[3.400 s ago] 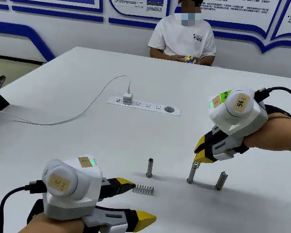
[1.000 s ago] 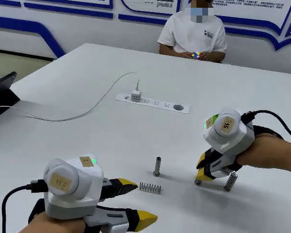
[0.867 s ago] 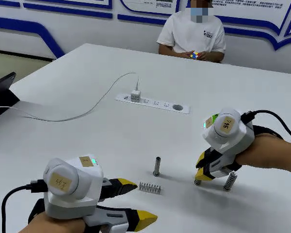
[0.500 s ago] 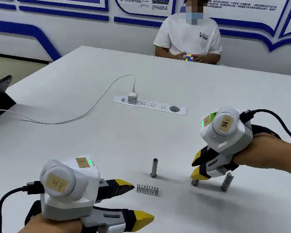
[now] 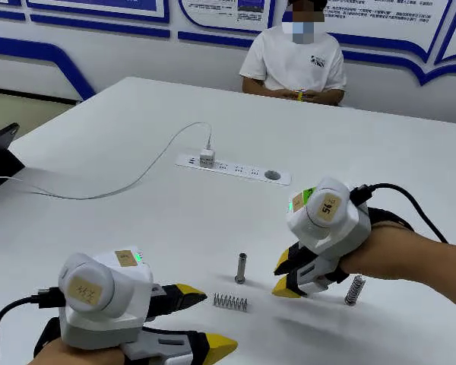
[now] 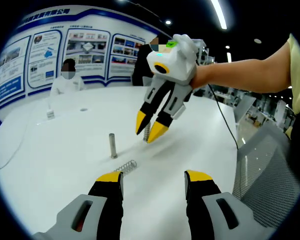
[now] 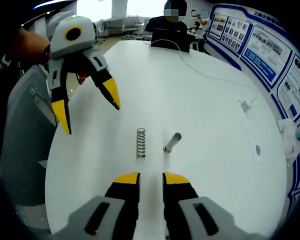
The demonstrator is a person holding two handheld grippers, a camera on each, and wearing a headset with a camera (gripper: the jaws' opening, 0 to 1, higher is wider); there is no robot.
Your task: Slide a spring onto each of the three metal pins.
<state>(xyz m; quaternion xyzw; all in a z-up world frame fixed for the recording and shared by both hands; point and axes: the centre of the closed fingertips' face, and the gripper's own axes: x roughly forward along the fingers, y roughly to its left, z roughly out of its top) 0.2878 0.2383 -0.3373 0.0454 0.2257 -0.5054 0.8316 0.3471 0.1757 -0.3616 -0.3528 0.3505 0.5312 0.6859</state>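
R gripper [image 5: 283,276] shifted left, away from sprung pin [image 5: 354,290], now near bare pin [image 5: 241,268]; jaws parted, nothing held. L gripper [image 5: 210,319] spread wide, empty. Flat betw. grippers: last spring [image 5: 230,303], beside bare pin. Two pins judged done; one left.

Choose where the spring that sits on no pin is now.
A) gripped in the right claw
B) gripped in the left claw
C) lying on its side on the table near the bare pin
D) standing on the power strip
C: the spring lies on its side on the table beside the bare pin, and the left claw and right claw are both open and apart from it.
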